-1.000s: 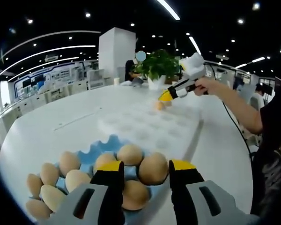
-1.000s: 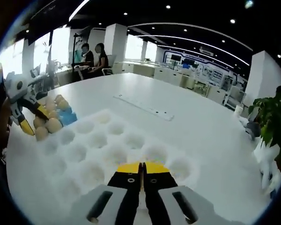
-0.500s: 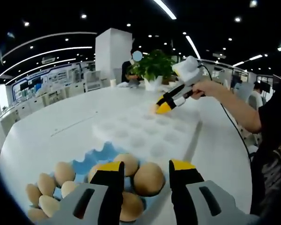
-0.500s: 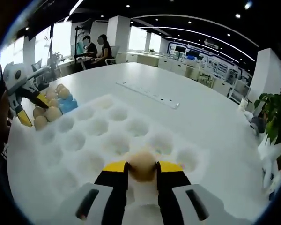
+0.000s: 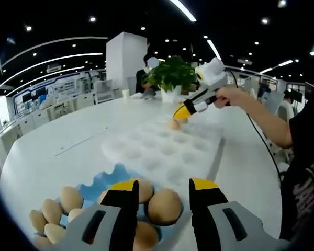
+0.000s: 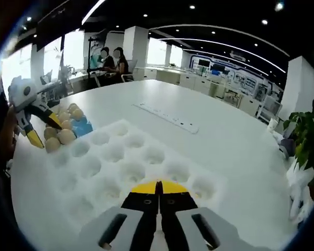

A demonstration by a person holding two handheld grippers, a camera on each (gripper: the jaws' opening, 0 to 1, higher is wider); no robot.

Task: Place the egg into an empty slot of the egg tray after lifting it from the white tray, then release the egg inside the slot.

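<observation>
- Left tongs [image 5: 162,192] are sitting wide open at the bottom of the left gripper view, gripping nothing, hovering over the brown eggs [image 5: 165,205] piled on the blue tray [image 5: 102,175].
- White egg tray [image 5: 165,154] is lying mid-frame on the white table [image 5: 57,141], just past the blue one.
- One egg [image 5: 174,124] is resting in a far slot, upper middle, right below the right tongs' yellow tips.
- Right tongs [image 6: 158,186] are looking pinched fully together, nothing between them, at the bottom centre of the right gripper view over the tray's near edge.
- Potted plant [image 5: 172,76] is standing behind it.
</observation>
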